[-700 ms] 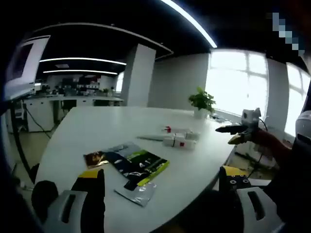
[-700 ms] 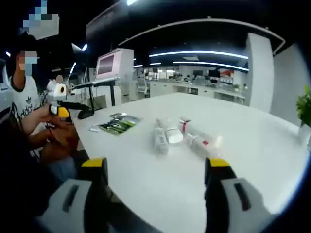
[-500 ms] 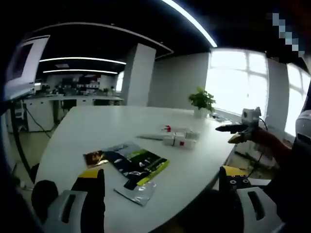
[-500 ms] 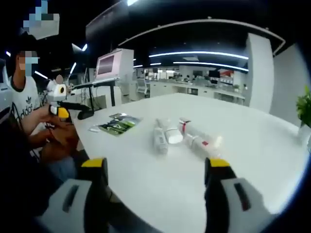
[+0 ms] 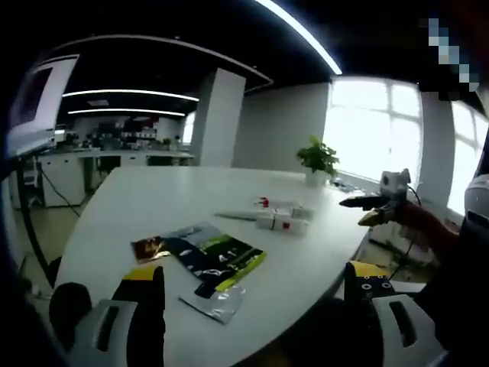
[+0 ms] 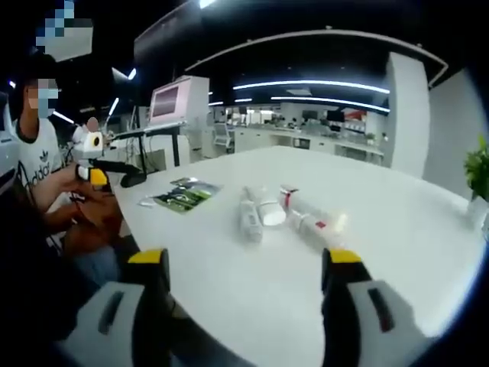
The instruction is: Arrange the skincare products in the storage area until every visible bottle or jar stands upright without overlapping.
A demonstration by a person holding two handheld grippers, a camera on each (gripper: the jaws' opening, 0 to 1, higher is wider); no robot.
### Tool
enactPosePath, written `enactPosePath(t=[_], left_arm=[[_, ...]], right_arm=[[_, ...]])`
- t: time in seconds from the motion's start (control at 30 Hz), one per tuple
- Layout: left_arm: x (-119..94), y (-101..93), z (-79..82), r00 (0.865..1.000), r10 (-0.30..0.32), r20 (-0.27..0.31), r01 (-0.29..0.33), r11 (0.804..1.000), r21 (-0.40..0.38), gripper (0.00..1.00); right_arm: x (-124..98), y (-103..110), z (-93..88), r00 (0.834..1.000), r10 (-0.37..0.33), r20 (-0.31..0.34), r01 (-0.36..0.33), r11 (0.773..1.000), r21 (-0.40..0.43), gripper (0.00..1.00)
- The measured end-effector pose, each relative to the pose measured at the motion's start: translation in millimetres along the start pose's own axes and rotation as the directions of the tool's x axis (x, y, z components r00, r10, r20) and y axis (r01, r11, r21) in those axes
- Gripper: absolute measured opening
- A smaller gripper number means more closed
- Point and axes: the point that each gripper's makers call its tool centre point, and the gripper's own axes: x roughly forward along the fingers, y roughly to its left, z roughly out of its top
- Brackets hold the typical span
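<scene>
Both tongs, my left tongs [image 5: 252, 294] and right tongs [image 6: 244, 279], stand spread and hold nothing. At frame centre in the right gripper view, the skincare products [image 6: 286, 214] lie toppled on the white desk [image 6: 397, 252], too blurred to count. Sachets [image 5: 206, 260] lie lower left of centre in the left gripper view.

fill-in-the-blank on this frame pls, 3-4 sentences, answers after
1. The white skincare tubes and bottles are all lying ____ on the round white table.
2. The flat dark and green sachets lie nearer the ____ gripper than the tubes do.
3. The jaws of the right gripper stand ____, with nothing between them.
4. By the bright window stands a potted green ____.

Missing words: down; left; open; plant
</scene>
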Motion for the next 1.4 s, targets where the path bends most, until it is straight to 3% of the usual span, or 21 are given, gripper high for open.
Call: enactPosePath(t=[0.47,0.6,0.73,1.0,1.13,1.4], left_arm=[[1.1,0.1,-1.3,1.000,-0.005,-0.002,0.005,1.000,-0.005,1.00],[0.5,-1.1,0.7,1.000,-0.007,0.007,0.007,1.000,0.000,1.00],[2.8,-1.3,0.1,1.000,-0.010,0.006,0.010,1.000,0.003,1.00],[6.0,-0.8,-5.3,1.000,-0.015,-0.002,0.015,1.000,0.003,1.00],[6.0,-2.5,-6.3,1.000,-0.018,0.000,0.018,1.000,0.001,1.00],[7.6,-5.5,-5.1,1.000,-0.023,0.012,0.023,1.000,-0.005,1.00]], right_arm=[[1.4,2.2,-2.6,1.000,0.002,-0.021,-0.002,1.000,-0.012,0.81],[-0.7,4.4,1.3,1.000,0.007,-0.026,-0.008,0.999,-0.032,0.81],[-4.4,-6.9,12.9,0.999,-0.026,-0.039,0.024,0.998,-0.056,0.80],[-6.7,-35.7,33.7,0.989,-0.089,-0.117,0.066,0.980,-0.189,0.76],[-2.4,-38.4,46.3,0.989,-0.078,-0.125,0.047,0.972,-0.231,0.77],[4.0,-36.5,42.3,0.982,-0.057,-0.178,0.007,0.963,-0.268,0.77]])
